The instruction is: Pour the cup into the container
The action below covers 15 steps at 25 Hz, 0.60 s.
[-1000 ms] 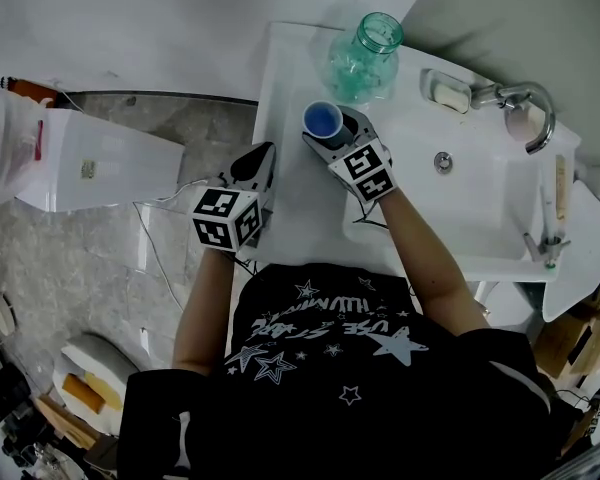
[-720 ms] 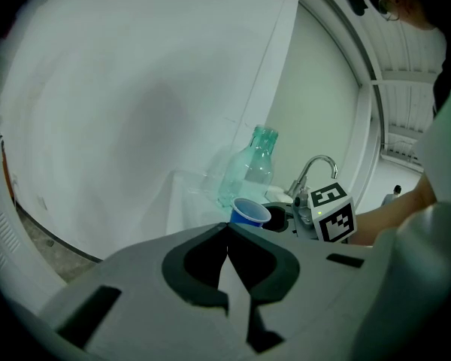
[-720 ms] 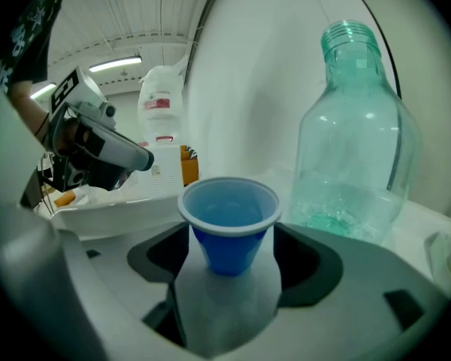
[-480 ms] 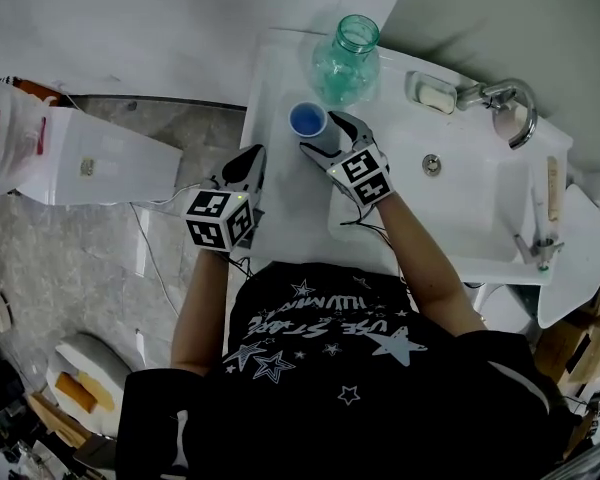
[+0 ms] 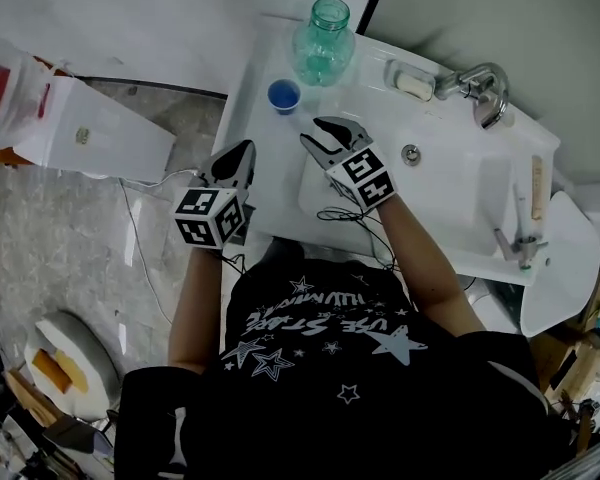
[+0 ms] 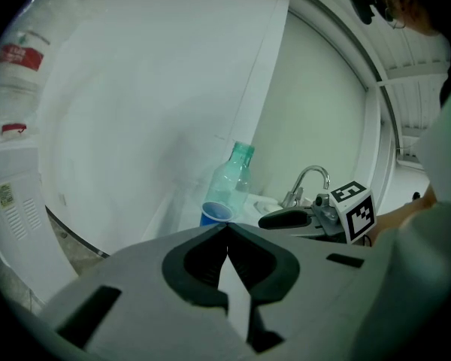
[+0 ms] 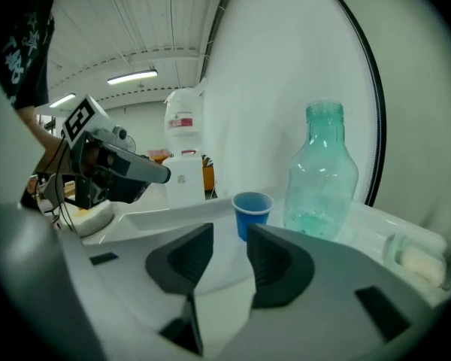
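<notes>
Right gripper (image 5: 330, 134): stretched forward from a bare forearm, low over the white washbasin top (image 5: 255, 108), tips aimed at the cup; jaws closing with a narrow gap between them and nothing in it.
Left gripper (image 5: 235, 160): held at the top's left edge, about level with the right gripper and pointing the same way; jaws tip to tip, empty.
Around: sink bowl (image 5: 460, 193) to the right of the right gripper; chrome tap (image 5: 477, 80) and soap dish with a pale bar (image 5: 412, 83) along the back; white plastic canister (image 5: 90, 138) left of the washbasin.
In the way: only bare white top between the right tips and the cup.
Small blue plastic cup (image 5: 284, 95): upright on the top, just beyond the right tips and not touching them, mouth up; contents not readable.
Clear green-tinted bottle (image 5: 323, 36): upright just behind the cup by the wall, wide mouth uncapped, not touching the cup.
</notes>
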Motion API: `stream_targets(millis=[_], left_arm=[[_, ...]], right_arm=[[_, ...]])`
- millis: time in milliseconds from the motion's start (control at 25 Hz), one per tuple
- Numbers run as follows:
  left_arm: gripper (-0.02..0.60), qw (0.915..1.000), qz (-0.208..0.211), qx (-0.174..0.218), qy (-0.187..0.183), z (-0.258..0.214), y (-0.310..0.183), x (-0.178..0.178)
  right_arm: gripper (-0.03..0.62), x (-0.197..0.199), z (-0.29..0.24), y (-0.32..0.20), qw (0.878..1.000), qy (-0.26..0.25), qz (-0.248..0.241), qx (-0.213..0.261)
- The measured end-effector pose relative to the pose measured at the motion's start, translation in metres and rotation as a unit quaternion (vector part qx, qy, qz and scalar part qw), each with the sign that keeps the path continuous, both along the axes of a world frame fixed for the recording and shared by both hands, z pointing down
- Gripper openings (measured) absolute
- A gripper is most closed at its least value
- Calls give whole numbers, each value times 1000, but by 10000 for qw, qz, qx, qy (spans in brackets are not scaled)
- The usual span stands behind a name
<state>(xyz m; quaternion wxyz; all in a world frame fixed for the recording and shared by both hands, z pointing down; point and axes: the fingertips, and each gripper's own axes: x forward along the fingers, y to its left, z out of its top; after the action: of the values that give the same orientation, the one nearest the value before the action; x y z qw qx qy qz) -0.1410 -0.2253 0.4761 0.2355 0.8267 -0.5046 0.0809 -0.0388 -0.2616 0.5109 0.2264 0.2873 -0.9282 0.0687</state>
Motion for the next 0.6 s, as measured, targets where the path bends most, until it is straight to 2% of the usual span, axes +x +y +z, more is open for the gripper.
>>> stream_targets(millis=[240, 440, 600], left_arm=[[11, 9998, -165, 100, 51, -5, 33, 26], [11, 9994, -265, 215, 70, -11, 57, 51], [11, 9990, -343, 270, 47, -14, 78, 74]], right_arm=[[15, 24, -21, 31, 9996, -58, -15, 266], [8, 47, -37, 57, 9995, -179, -106, 248], [6, 74, -44, 71, 9983, -80, -103, 566]])
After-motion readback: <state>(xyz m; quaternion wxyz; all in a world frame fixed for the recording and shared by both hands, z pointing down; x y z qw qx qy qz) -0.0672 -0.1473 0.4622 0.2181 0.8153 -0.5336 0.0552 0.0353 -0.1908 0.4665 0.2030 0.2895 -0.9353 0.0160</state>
